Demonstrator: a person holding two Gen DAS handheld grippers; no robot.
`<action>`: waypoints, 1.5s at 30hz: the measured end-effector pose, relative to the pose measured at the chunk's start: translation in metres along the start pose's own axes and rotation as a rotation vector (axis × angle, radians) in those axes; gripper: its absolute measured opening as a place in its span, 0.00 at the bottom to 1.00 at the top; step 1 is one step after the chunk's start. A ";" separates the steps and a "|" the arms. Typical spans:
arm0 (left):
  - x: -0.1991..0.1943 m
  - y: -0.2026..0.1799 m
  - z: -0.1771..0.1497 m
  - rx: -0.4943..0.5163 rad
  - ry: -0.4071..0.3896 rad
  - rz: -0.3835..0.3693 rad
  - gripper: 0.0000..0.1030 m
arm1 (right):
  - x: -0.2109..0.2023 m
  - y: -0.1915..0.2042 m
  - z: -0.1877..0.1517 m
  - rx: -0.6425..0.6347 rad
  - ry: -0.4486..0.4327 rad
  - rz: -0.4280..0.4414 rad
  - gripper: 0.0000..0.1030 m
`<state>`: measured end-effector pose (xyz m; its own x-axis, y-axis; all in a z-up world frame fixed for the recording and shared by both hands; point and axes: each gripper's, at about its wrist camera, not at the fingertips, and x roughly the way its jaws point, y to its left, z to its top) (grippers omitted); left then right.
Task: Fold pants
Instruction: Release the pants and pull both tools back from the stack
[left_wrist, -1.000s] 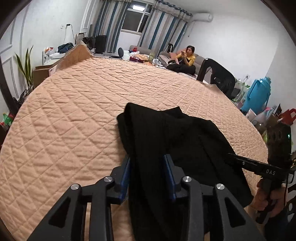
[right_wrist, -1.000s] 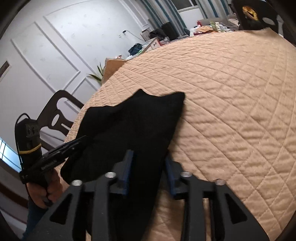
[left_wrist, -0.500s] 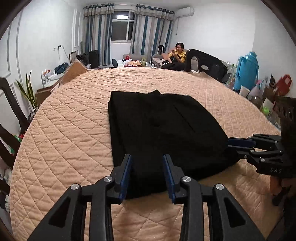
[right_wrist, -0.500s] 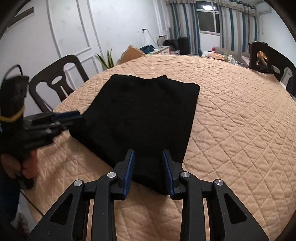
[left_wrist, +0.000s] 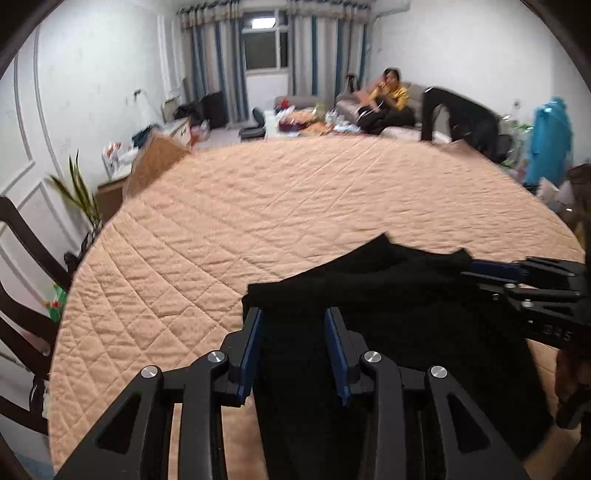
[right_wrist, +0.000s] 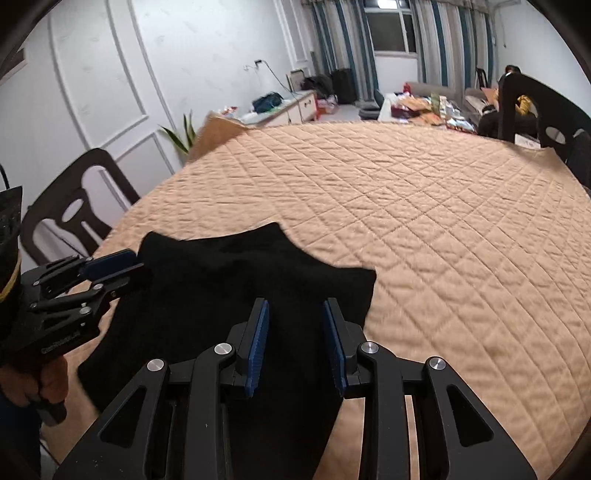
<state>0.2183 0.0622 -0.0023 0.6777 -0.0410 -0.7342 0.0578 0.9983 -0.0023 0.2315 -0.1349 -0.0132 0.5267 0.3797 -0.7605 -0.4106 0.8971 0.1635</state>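
Peach quilted cloth (left_wrist: 258, 229) covers the round table in front of you, a dark chair (right_wrist: 70, 206) at its left edge. Your left gripper (left_wrist: 293, 345) has its blue pads set apart, black cloth passing between them — a firm clamp can't be confirmed. The black pants (right_wrist: 236, 291) lie bunched at the near edge. Your right gripper (right_wrist: 297, 343) looks the same — pads apart, fabric between.

It was a lived-in home: striped curtains (left_wrist: 229, 66) framed the far window, a person (left_wrist: 391, 96) lounged on a sofa (left_wrist: 347, 105), dining chairs (right_wrist: 74, 206) ringed a quilt-covered table (left_wrist: 295, 206)
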 end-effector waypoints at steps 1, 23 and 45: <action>0.003 0.003 -0.001 -0.011 -0.003 -0.006 0.39 | 0.004 0.000 0.002 -0.001 0.007 -0.014 0.30; -0.104 -0.028 -0.087 0.017 -0.100 0.008 0.39 | -0.089 0.036 -0.081 -0.084 -0.079 0.025 0.30; -0.092 -0.035 -0.107 -0.023 -0.066 0.009 0.42 | -0.076 0.043 -0.106 -0.114 -0.047 -0.007 0.31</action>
<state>0.0754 0.0355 -0.0075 0.7252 -0.0342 -0.6876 0.0352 0.9993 -0.0126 0.0947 -0.1494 -0.0151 0.5631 0.3858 -0.7308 -0.4873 0.8693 0.0835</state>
